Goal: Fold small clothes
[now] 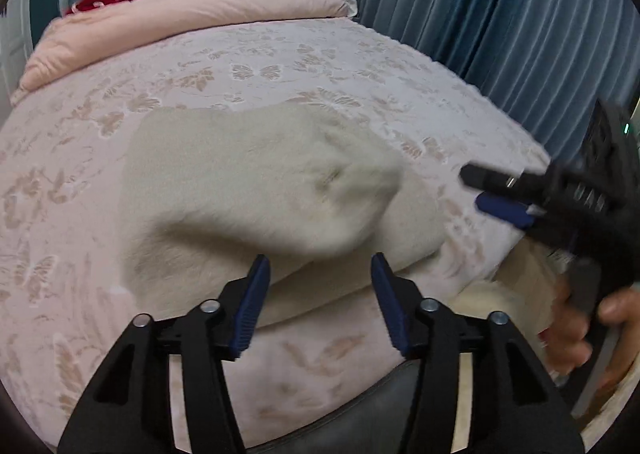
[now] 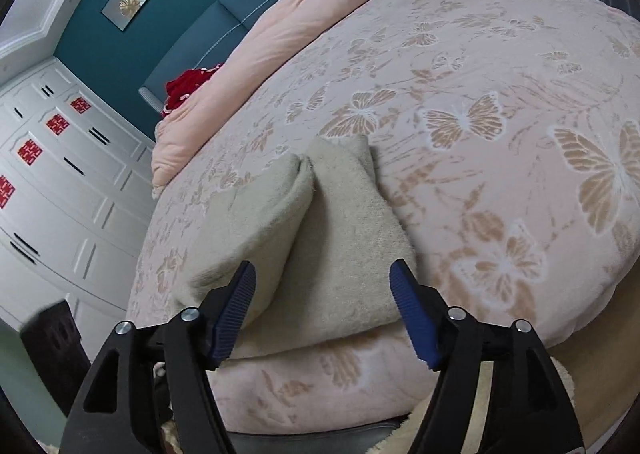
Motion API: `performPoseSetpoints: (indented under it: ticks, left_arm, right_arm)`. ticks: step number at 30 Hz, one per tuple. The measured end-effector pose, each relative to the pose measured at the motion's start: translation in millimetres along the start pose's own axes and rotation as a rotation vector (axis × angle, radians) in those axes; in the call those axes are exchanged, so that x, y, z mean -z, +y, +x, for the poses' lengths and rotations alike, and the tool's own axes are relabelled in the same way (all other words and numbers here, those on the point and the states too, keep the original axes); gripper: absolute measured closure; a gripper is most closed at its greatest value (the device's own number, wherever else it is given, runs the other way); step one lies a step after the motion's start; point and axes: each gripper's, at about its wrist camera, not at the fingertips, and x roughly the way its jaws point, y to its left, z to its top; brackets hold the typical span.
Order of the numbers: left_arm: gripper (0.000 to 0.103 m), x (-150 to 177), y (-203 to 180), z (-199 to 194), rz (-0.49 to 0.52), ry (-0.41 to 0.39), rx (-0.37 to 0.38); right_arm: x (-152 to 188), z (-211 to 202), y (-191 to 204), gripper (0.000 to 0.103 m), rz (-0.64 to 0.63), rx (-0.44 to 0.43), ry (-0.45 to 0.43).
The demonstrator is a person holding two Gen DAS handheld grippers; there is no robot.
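Right wrist: garment [image 2: 320, 238] before hand-held gripper [image 2: 322, 308].

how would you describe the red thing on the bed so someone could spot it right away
Start at the big bed with the pink butterfly-print cover and look to its head, where a rolled pale pink quilt lies across it. The red fabric bundle sits behind the quilt's end, against the teal headboard, the only bright red item on the bed.

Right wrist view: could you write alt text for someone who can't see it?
A folded cream garment lies on a pink butterfly-patterned bedspread, just beyond the open, empty right gripper. A pink duvet sits by the headboard.
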Motion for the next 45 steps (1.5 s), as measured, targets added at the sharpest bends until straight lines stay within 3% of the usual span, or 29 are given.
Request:
performPoseSetpoints:
  ticks: [3,5,8,11,12,13,14,15,16,18,19,20,22,24,25,26,28,32,36,37,41,44,45]
  left_arm:
    - [0.045,14.1,25.5,-0.2,-0.014,0.026,-0.140]
    - [0.042,19.2,40.2,5.2,-0.047,0.059,-0.170]
    - [0.035,26.0,51.6,19.2,-0.046,0.091,-0.208]
    - [0.036,31.5,59.7,29.6,-0.070,0.103,-0.223]
    - [0.043,31.4,64.0,33.4,-0.097,0.120,-0.199]
    - [0.060,31.2,69.1,36.6,-0.131,0.137,-0.167]
    - [0.068,30.9,74.9,38.5,-0.173,0.151,-0.162]
    - [0.081,30.1,80.0,37.5,-0.211,0.155,-0.158]
    - [0.085,29.4,85.2,34.4,-0.248,0.152,-0.125]
    - [0.090,28.4,90.7,26.1,-0.282,0.137,-0.078]
    - [0.091,27.4,88.9,22.9,-0.273,0.130,-0.059]
    - [0.091,26.5,84.7,21.9,-0.257,0.132,-0.054]
    - [0.093,25.6,75.7,26.7,-0.228,0.148,-0.053]
    - [0.093,27.6,70.7,36.7,-0.226,0.173,-0.046]
    - [0.093,29.7,68.7,40.9,-0.231,0.186,-0.046]
    - [0.093,31.7,67.0,42.8,-0.236,0.195,-0.053]
    - [0.092,33.7,65.6,41.2,-0.233,0.198,-0.061]
    - [0.089,32.0,67.1,30.2,-0.244,0.198,-0.047]
    - [0.088,30.0,71.0,19.2,-0.253,0.198,-0.044]
    - [0.087,30.5,71.4,17.7,-0.260,0.199,-0.041]
    - [0.085,30.2,68.5,13.6,-0.264,0.197,-0.030]
    - [0.072,27.6,66.4,7.2,-0.264,0.190,-0.032]
    - [0.071,25.9,66.2,4.3,-0.267,0.183,-0.030]
  right_arm:
    - [-5.2,12.2,11.5,0.028,0.047,-0.102,0.037]
    - [-5.4,23.4,28.0,0.027,0.042,-0.119,0.057]
    - [-1.7,42.0,57.0,0.017,-0.016,-0.099,0.100]
    - [1.6,76.1,78.3,0.018,-0.092,0.015,0.158]
    - [1.3,89.0,83.1,0.034,-0.109,0.039,0.187]
    - [0.2,98.9,87.1,0.085,-0.130,0.051,0.209]
    - [-4.2,103.9,91.1,0.088,-0.148,0.073,0.220]
    - [-10.8,95.9,95.5,0.089,-0.138,0.033,0.192]
    - [-19.5,77.9,99.1,0.090,-0.121,-0.057,0.131]
    - [-34.3,35.5,100.4,0.090,-0.093,-0.225,0.025]
    - [-37.0,18.4,94.3,0.090,-0.086,-0.262,-0.020]
    - [-36.6,9.2,83.5,0.090,-0.086,-0.244,-0.052]
    - [-29.7,21.5,45.0,0.090,-0.088,-0.063,-0.030]
    - [-13.1,63.5,-13.4,0.090,-0.008,0.103,0.133]
    - [-2.1,72.6,-37.9,0.089,0.077,0.085,0.170]
    - [3.3,68.8,-49.5,0.088,0.144,0.007,0.143]
    - [4.2,60.7,-49.8,0.079,0.161,-0.036,0.121]
    - [-5.5,47.8,-29.7,0.065,0.073,0.040,0.090]
    - [-27.8,29.2,-11.0,0.032,0.007,0.079,-0.025]
    - [-37.3,31.3,-9.2,0.029,-0.002,0.079,-0.035]
    - [-65.7,72.2,0.5,0.029,-0.078,0.148,0.022]
    - [-76.1,113.5,11.6,0.034,-0.143,0.161,0.124]
    - [-74.5,128.7,13.7,0.071,-0.166,0.164,0.184]
